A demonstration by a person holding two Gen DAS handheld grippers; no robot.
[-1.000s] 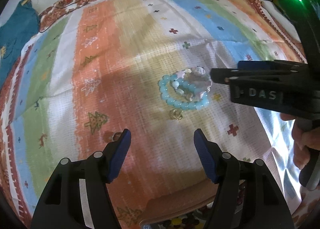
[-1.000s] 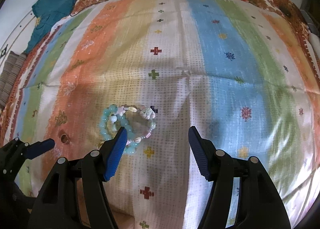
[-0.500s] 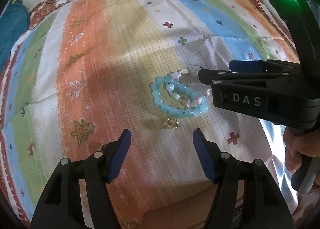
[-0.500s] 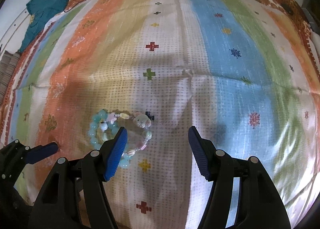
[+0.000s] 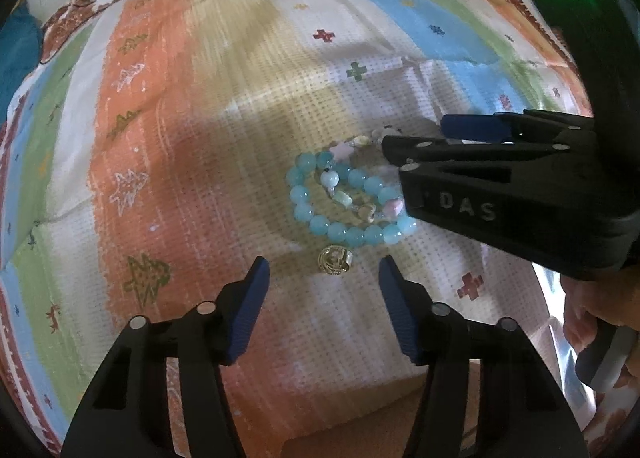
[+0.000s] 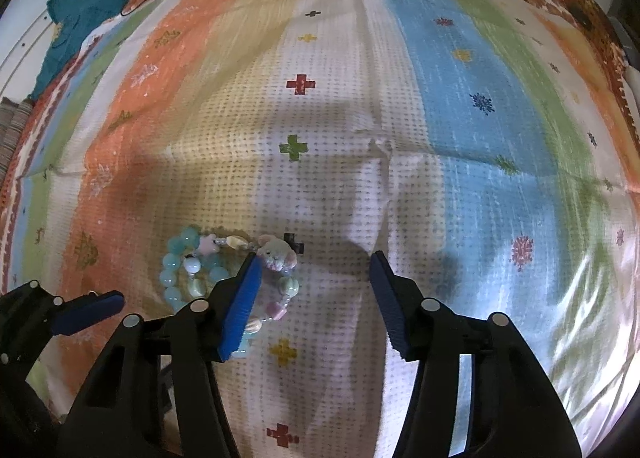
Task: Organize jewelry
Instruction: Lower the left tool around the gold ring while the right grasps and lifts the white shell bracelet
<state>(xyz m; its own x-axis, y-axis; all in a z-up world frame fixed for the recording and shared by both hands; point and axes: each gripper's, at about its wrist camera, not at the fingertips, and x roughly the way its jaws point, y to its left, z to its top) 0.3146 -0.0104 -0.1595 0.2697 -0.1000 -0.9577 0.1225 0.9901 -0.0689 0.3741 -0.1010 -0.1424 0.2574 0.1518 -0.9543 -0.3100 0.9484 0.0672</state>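
A turquoise bead bracelet (image 5: 320,223) lies on the striped cloth, tangled with a pastel charm bracelet (image 5: 344,197) that carries a small white animal charm (image 6: 276,256). A small gold ring (image 5: 335,261) lies just in front of the beads. My left gripper (image 5: 323,298) is open, its fingers either side of the ring and just short of it. My right gripper (image 6: 314,298) is open and low over the charm bracelet, with its left finger (image 6: 240,306) covering part of the beads. The turquoise bracelet also shows in the right wrist view (image 6: 176,274).
The striped patterned cloth (image 6: 460,117) covers the whole surface. A teal garment (image 6: 84,5) lies at its far left corner. A tan box edge (image 5: 380,430) shows under my left gripper. The person's hand (image 5: 592,318) holds the right gripper's handle.
Both grippers have moved closer to the jewelry. The ring now sits between my left fingertips' line. My right gripper's left finger now overlaps the bracelets.
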